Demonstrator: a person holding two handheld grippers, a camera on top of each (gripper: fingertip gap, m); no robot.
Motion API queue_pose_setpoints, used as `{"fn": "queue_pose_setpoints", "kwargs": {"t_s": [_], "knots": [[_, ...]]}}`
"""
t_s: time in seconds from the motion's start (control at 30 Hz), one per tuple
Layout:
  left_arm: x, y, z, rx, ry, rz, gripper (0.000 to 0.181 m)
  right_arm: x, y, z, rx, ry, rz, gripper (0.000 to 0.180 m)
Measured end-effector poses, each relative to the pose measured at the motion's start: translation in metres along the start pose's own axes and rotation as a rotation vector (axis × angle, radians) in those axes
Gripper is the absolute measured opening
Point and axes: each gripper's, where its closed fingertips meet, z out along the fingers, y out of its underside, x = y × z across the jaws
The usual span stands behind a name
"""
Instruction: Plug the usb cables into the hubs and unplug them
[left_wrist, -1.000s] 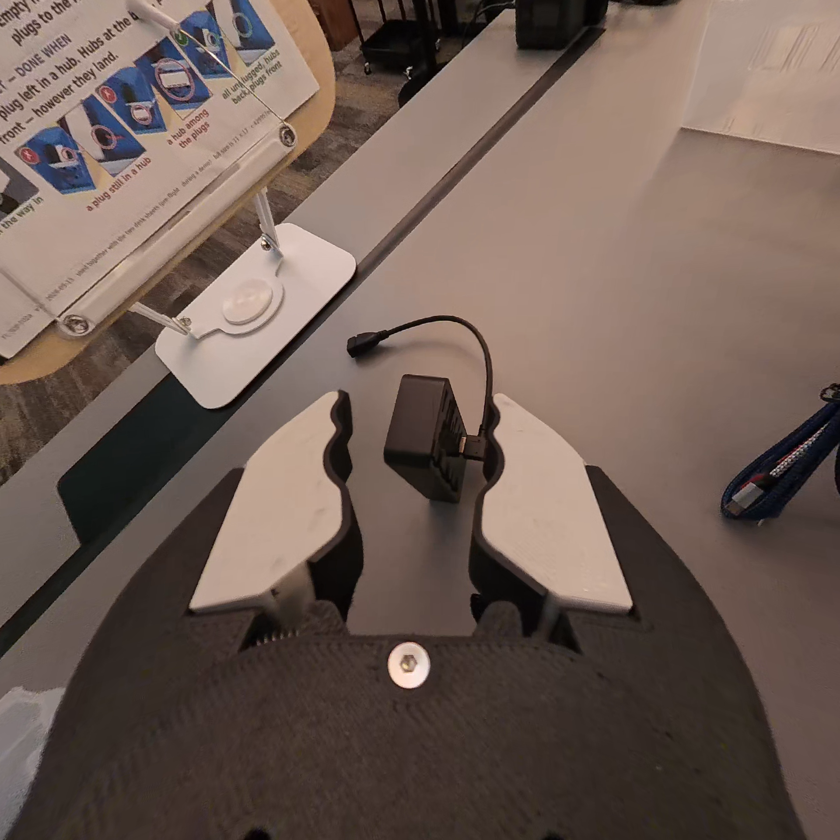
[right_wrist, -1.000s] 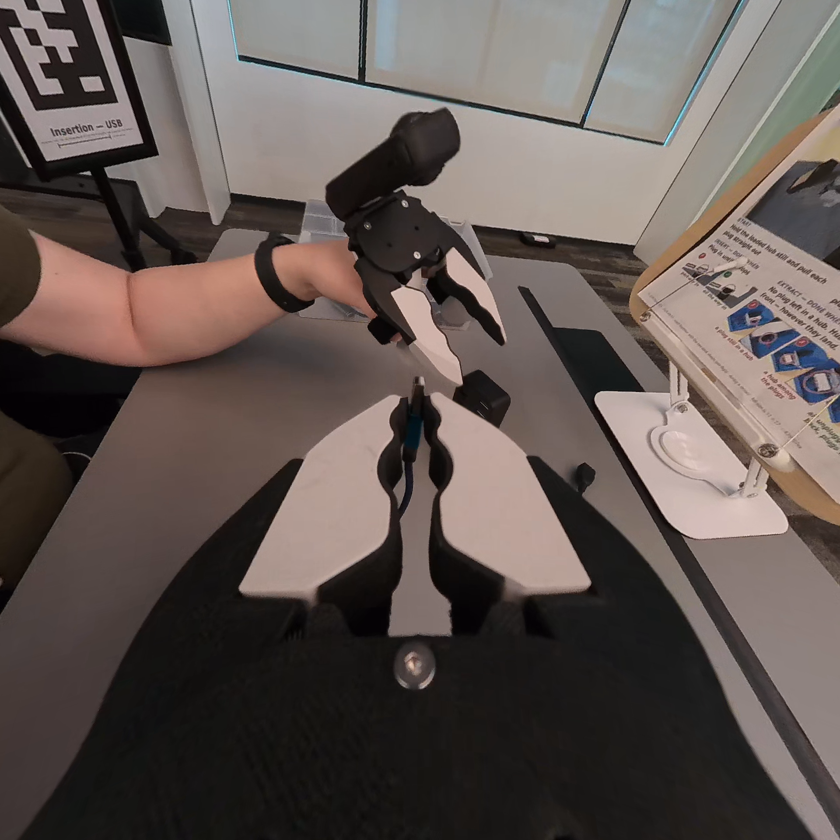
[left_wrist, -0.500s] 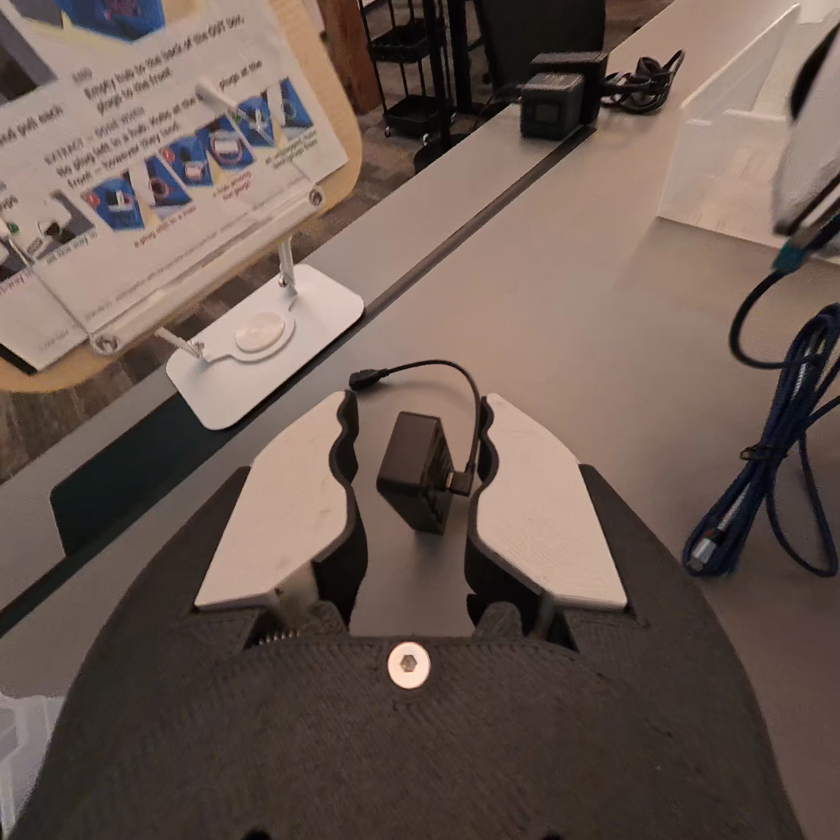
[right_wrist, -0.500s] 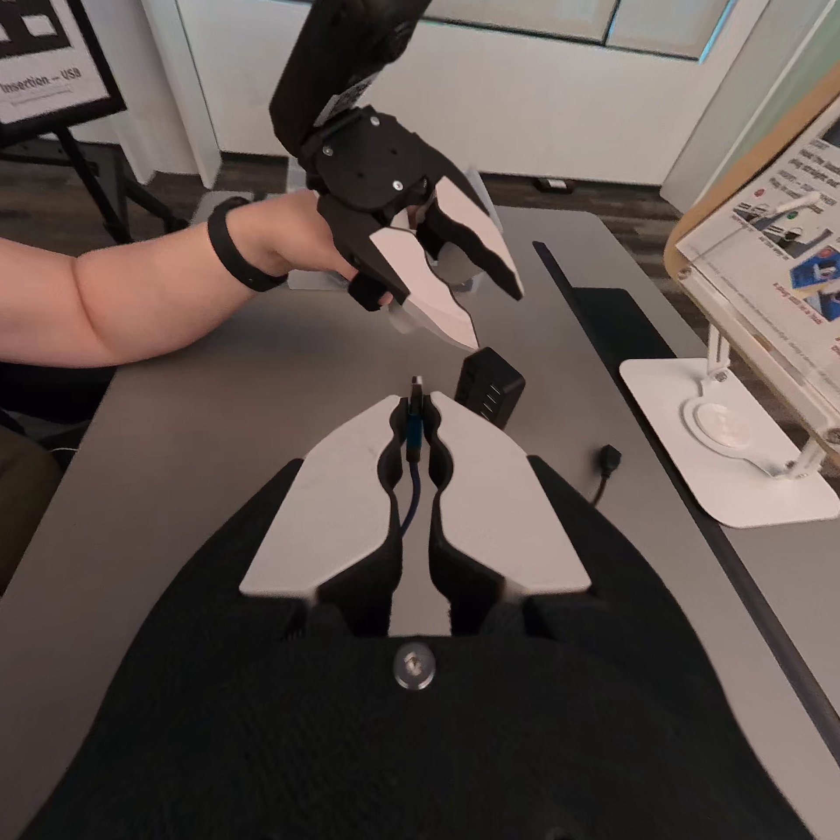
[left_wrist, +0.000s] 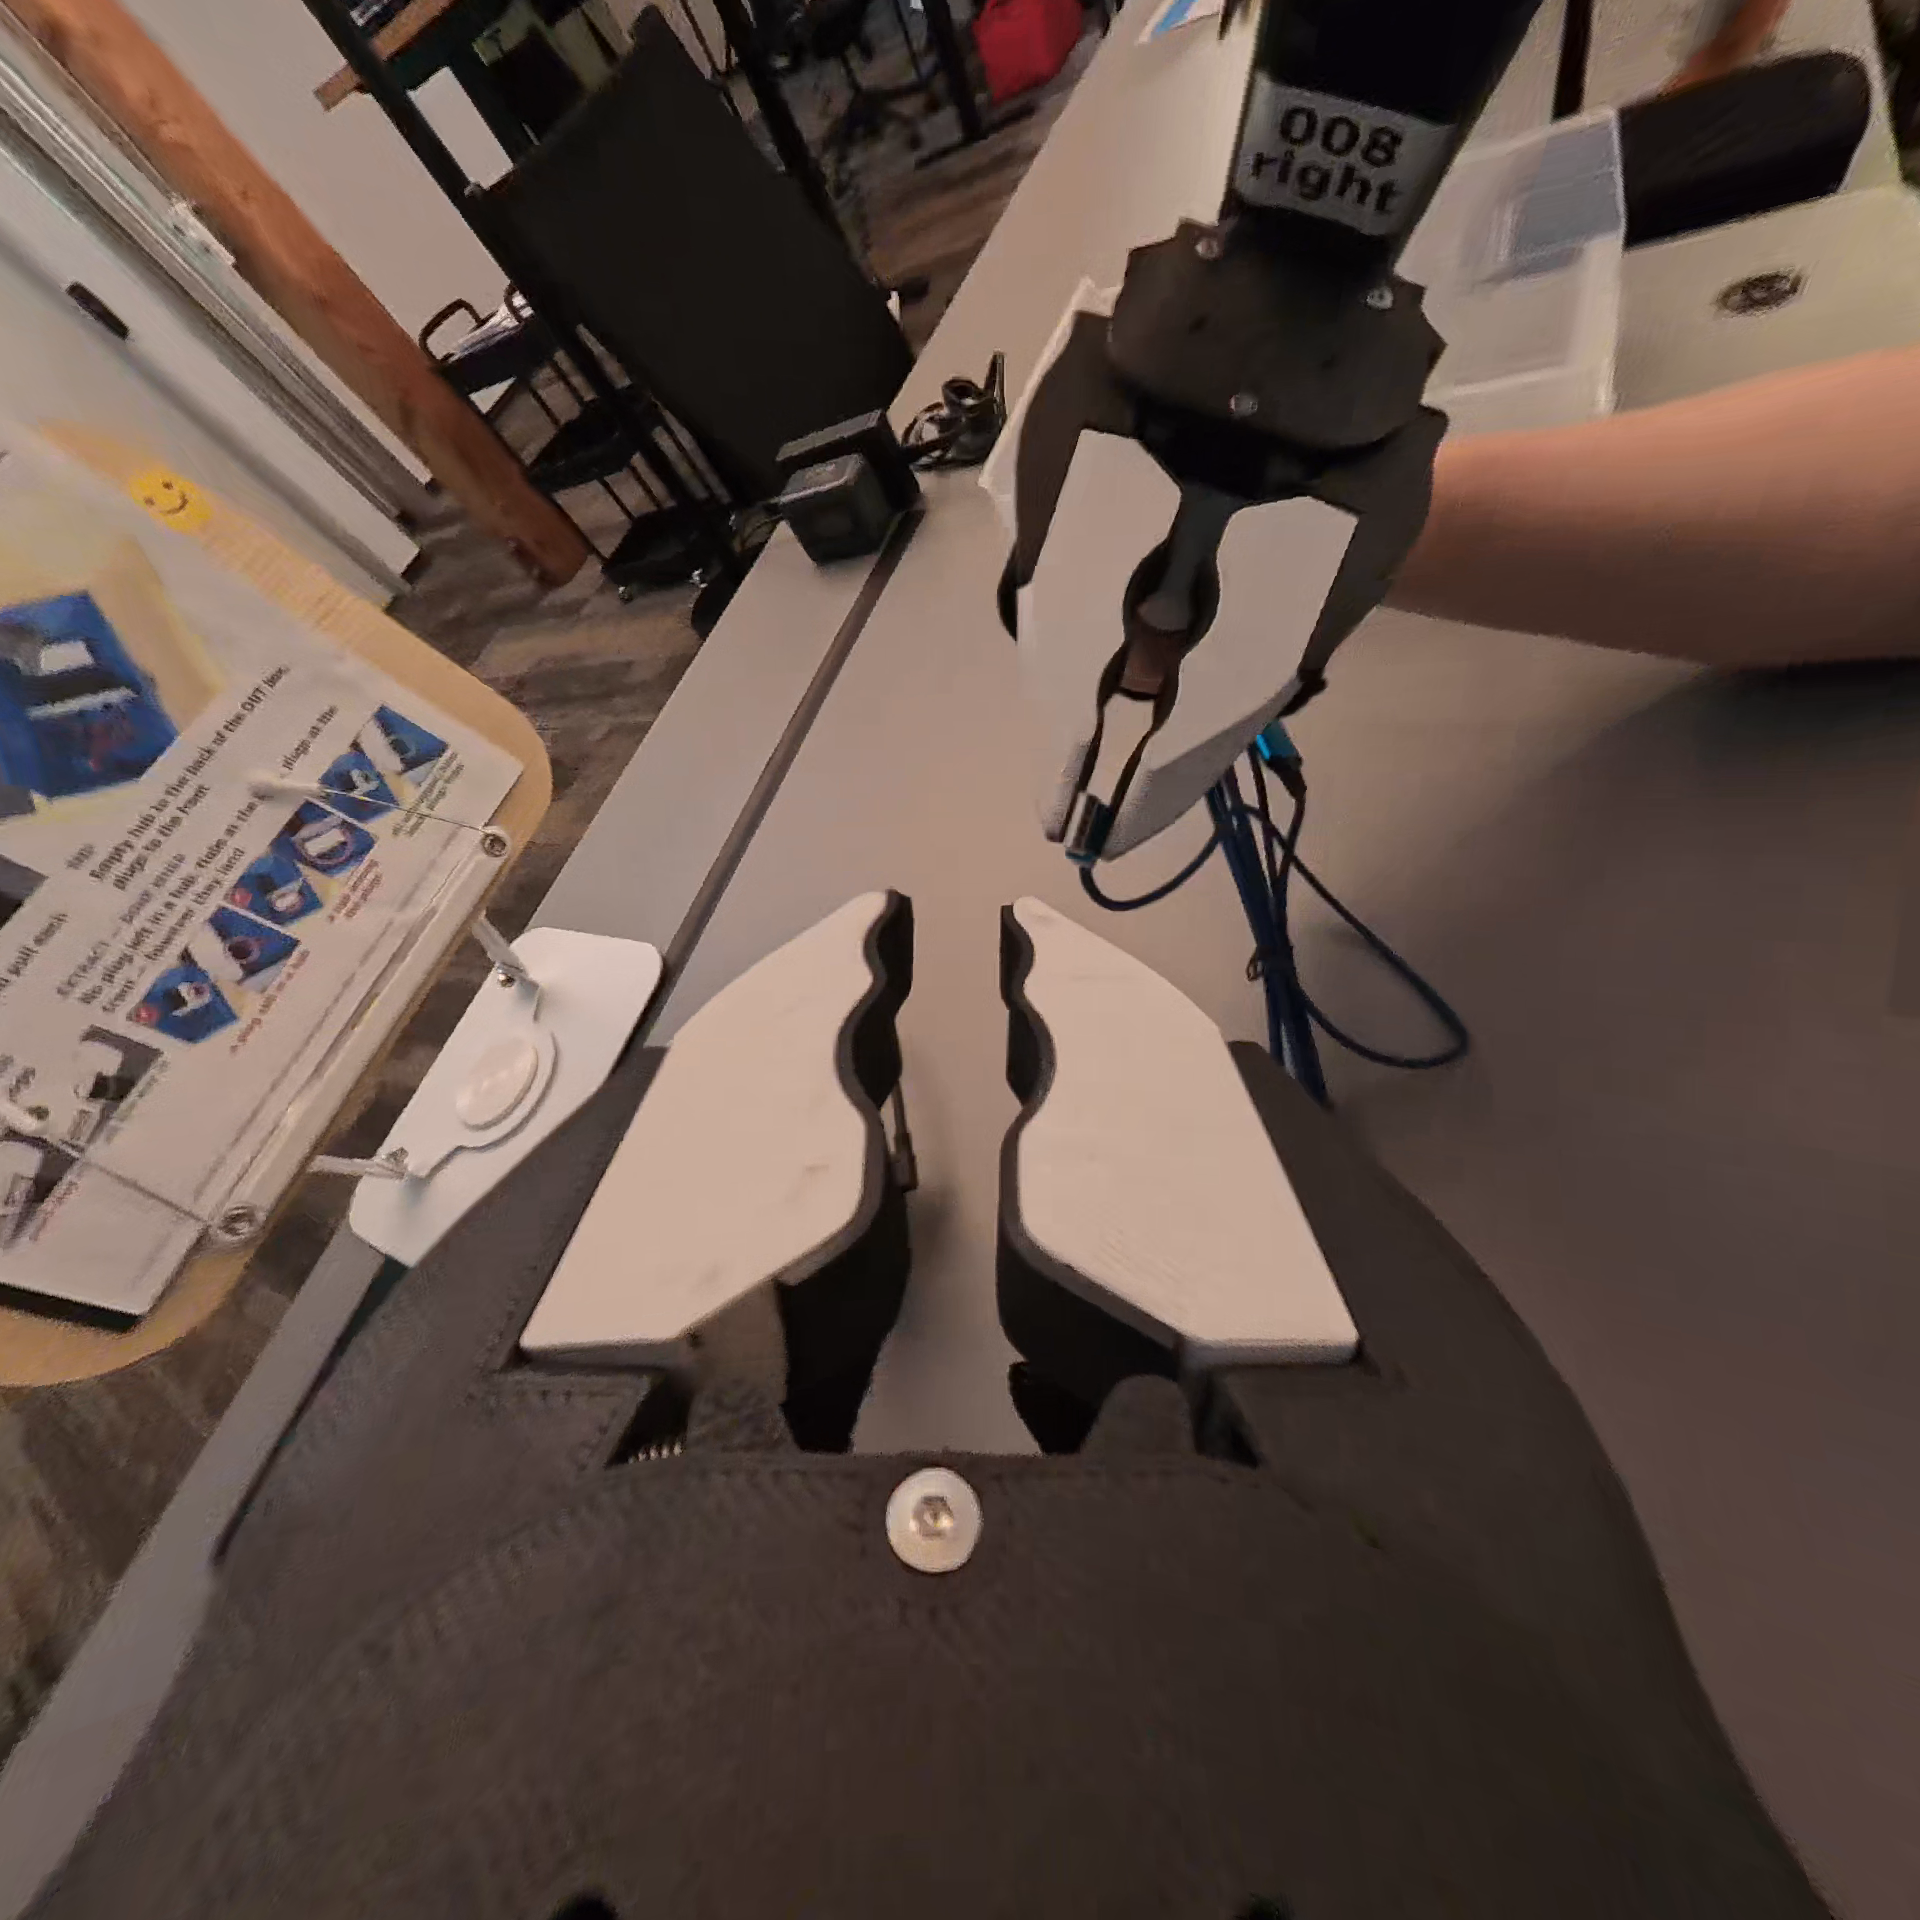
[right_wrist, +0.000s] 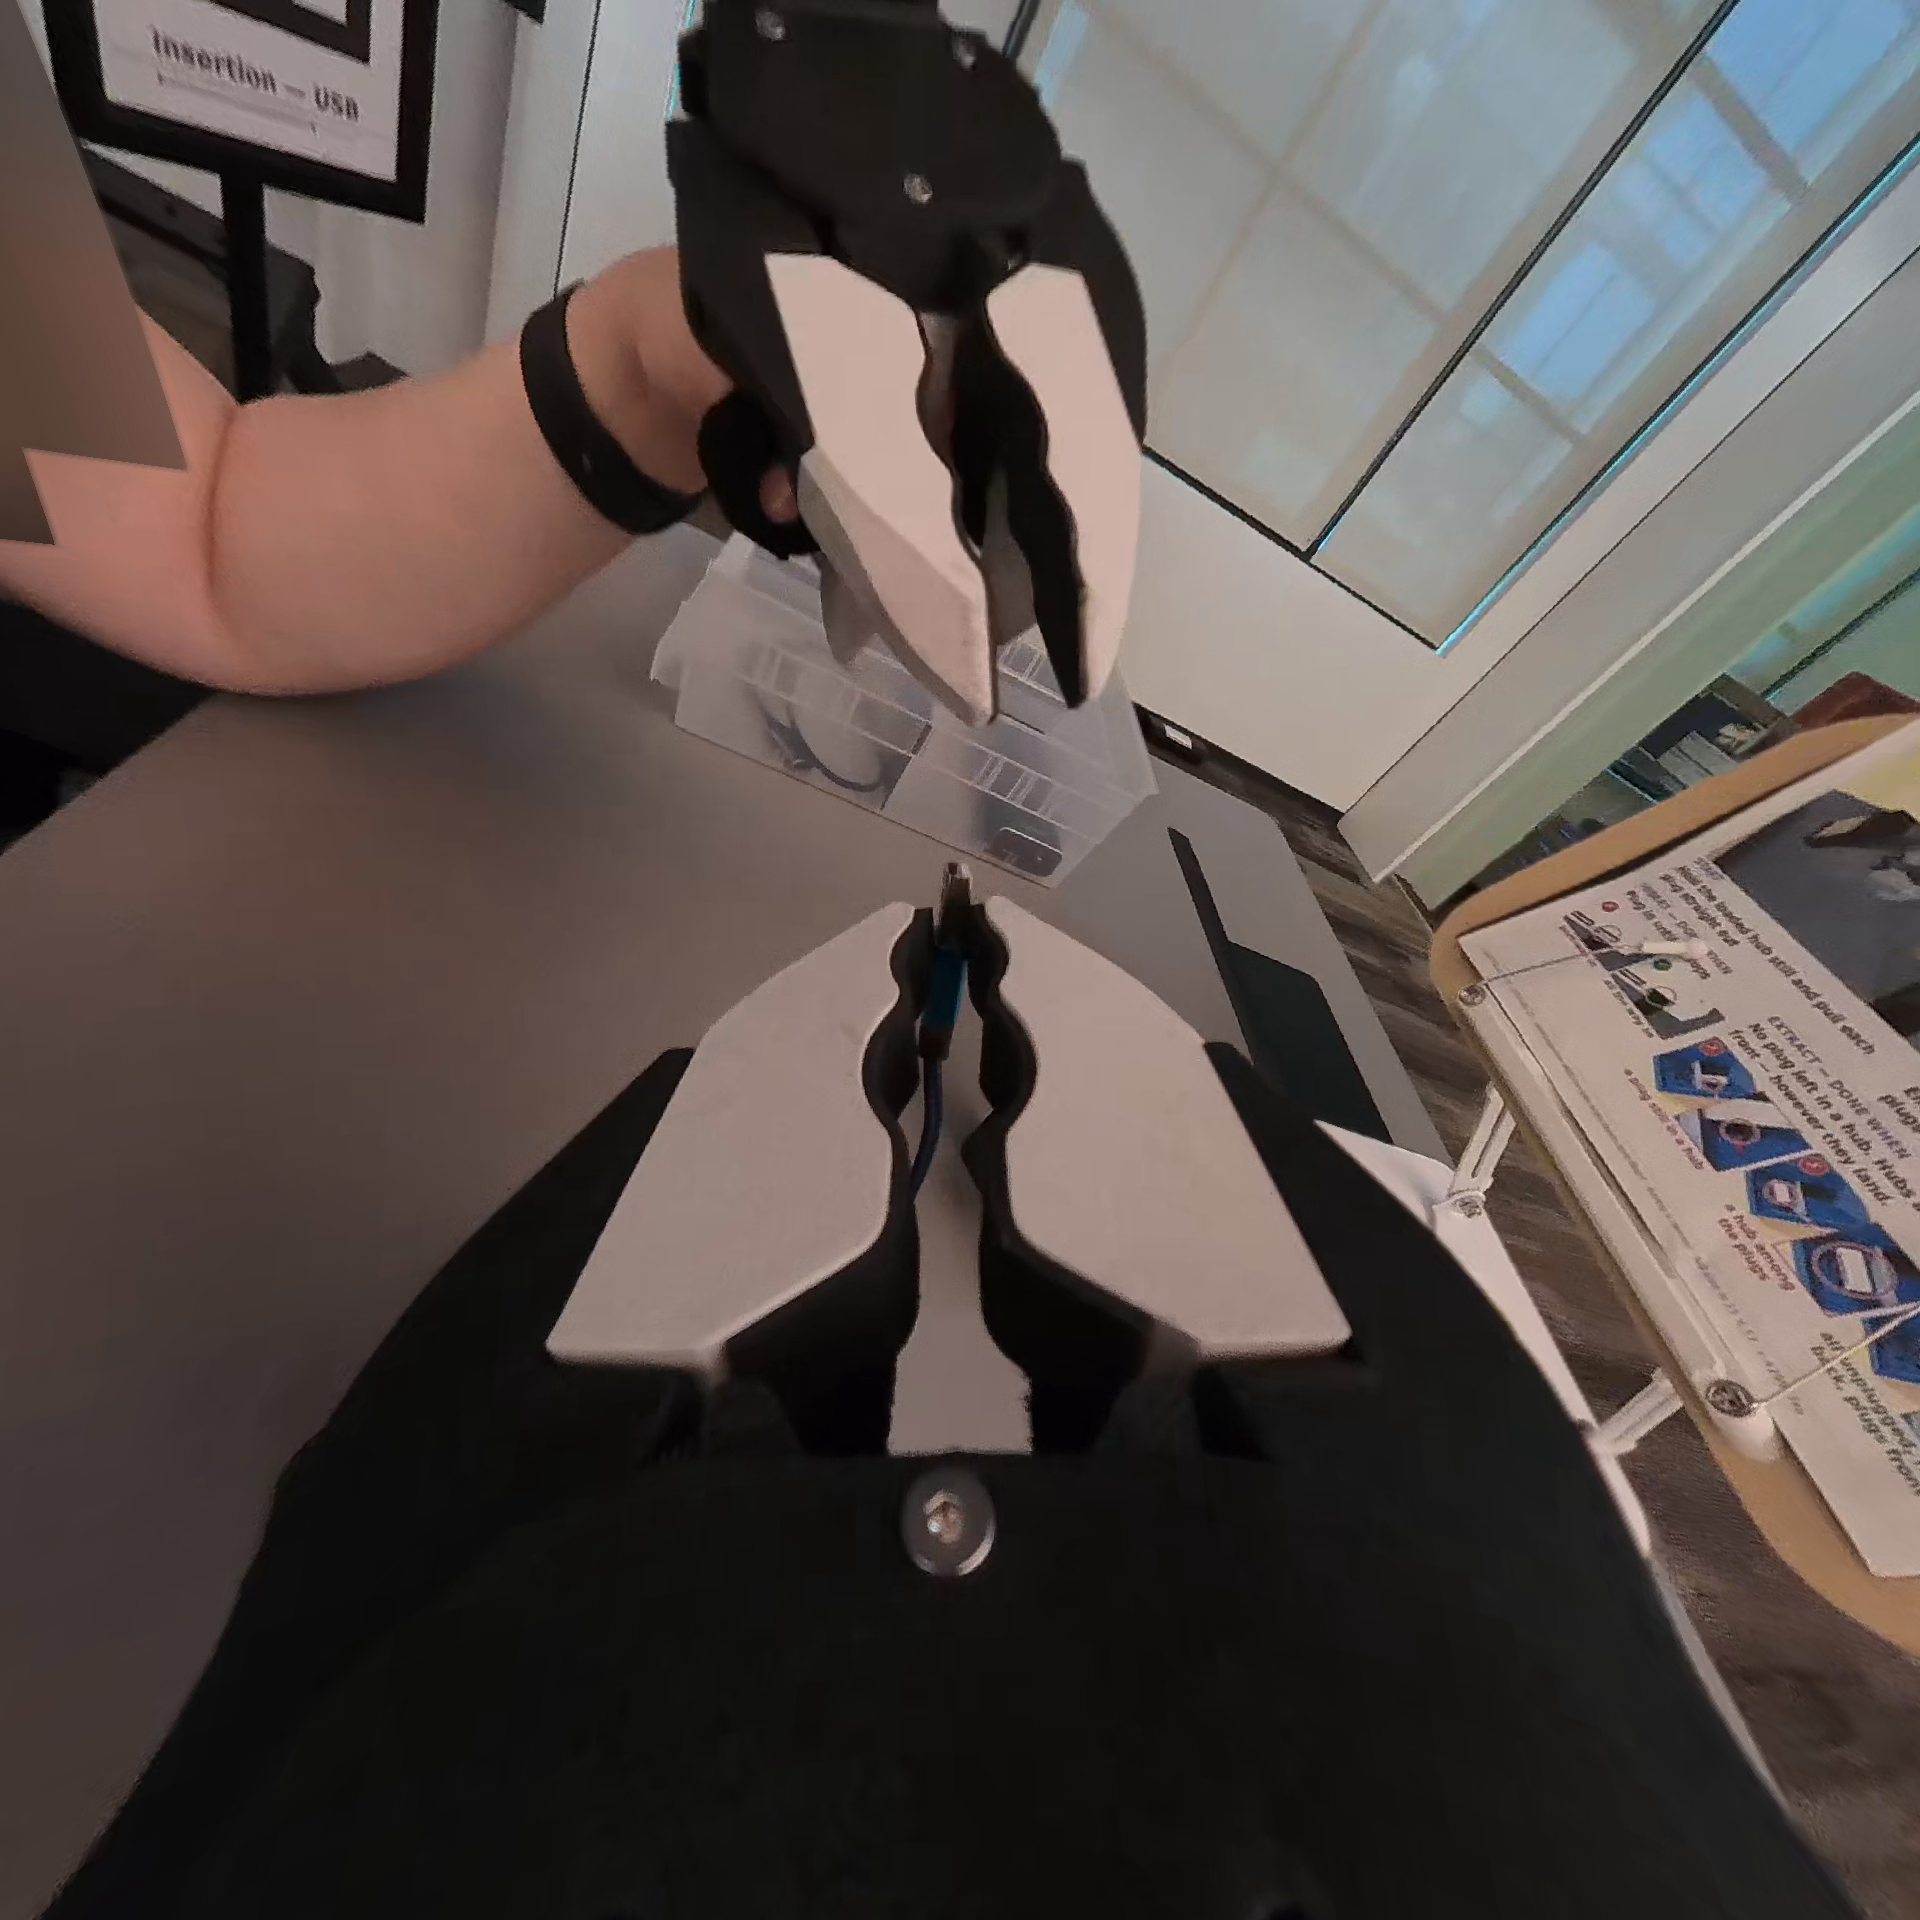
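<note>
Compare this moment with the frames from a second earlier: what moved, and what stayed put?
The left gripper lifted away from the black hub, which has dropped out of both views, and narrowed its jaws, with nothing visible between them. The right gripper also rose to face it in mid-air. Unchanged: the right gripper stays shut on the blue USB plug, its cable trailing to the table.

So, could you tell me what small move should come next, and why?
Probably lower the left gripper to find the hub: its jaws look empty, no hub shows in either view, and the right gripper pinches the blue plug.
</note>
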Motion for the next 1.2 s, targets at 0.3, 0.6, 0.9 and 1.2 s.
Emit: {"fn": "queue_pose_setpoints", "kwargs": {"t_s": [0.3,0.6,0.9,1.2], "knots": [[0.024,0.015,0.01,-0.113,0.053,0.168,0.014,-0.015,-0.007,0.014,-0.062,-0.004,-0.084,0.006],[0.038,0.011,0.014,-0.075,0.13,0.163,0.007,-0.019,-0.006,0.013,-0.099,-0.01,-0.13,0.006],[0.041,0.017,0.019,-0.109,0.134,0.218,0.003,-0.022,0.0,0.014,-0.129,-0.027,-0.145,0.006],[0.035,0.021,0.016,-0.137,0.115,0.216,0.003,-0.019,0.022,0.018,-0.129,-0.054,-0.06,0.016]]}}
